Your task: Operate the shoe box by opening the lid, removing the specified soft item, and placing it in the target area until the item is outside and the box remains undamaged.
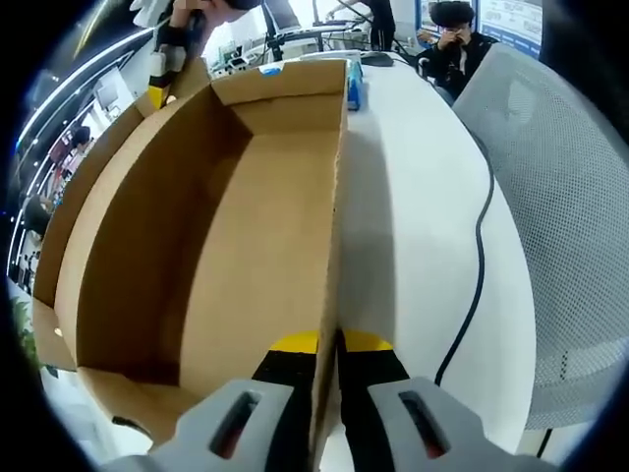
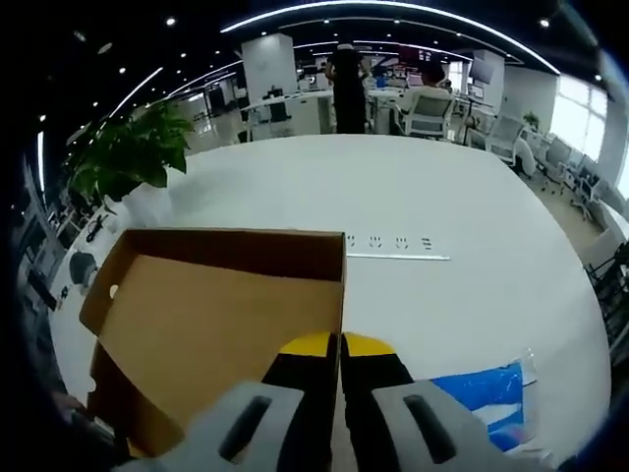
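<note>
An open brown cardboard shoe box (image 1: 147,226) lies on the white table (image 1: 413,197), its inside bare as far as I can see. My left gripper (image 1: 328,342) is shut on the box's right wall, one yellow-tipped jaw on each side of the edge. In the right gripper view, my right gripper (image 2: 341,344) pinches a wall of the same box (image 2: 216,305) in the same way. A blue soft packet (image 2: 486,398) rests on the table outside the box, to the right of that gripper. The blue packet (image 1: 354,84) also lies by the box's far right corner.
A black cable (image 1: 482,256) runs across the table right of the box, beside a grey mesh chair (image 1: 570,197). A person (image 1: 454,39) sits beyond the table. A potted plant (image 2: 128,147) stands at the far left, a power strip (image 2: 393,246) behind the box.
</note>
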